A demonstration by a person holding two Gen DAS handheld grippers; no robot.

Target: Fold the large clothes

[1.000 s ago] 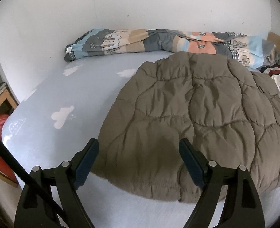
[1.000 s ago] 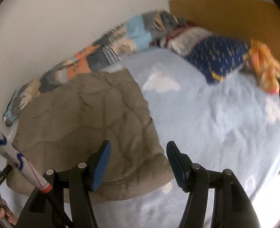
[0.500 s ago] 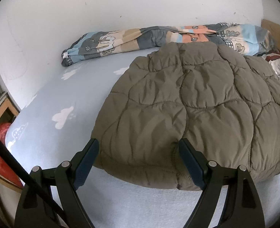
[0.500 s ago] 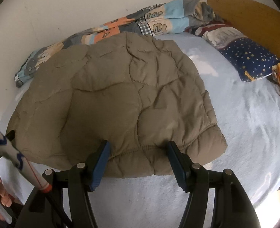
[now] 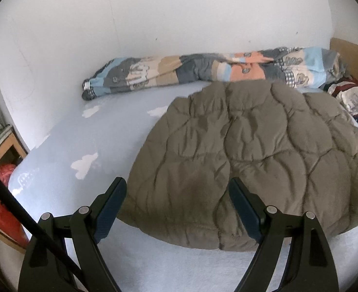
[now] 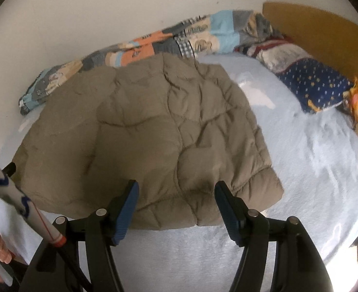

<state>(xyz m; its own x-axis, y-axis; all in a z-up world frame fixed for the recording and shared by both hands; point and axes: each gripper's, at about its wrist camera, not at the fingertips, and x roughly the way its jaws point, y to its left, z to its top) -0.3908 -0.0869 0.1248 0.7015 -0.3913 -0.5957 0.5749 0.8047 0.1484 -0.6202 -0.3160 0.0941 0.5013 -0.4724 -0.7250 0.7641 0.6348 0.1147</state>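
Blue-padded left tool (image 5: 177,194) and right tool (image 6: 176,196) gape, empty, above jacket (image 5: 247,150).

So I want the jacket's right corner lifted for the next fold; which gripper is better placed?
Right, probably. The right gripper hangs open over the jacket hem beside that corner. The left gripper is open over the hem's other end.

Bare bed sheet (image 5: 86,131) lies open at 9 o'clock of the quilted jacket (image 5: 247,155) and along its near hem. At 12 o'clock a rolled patchwork blanket (image 5: 183,73) lines the wall; pillows (image 6: 312,82) crowd 2 o'clock.
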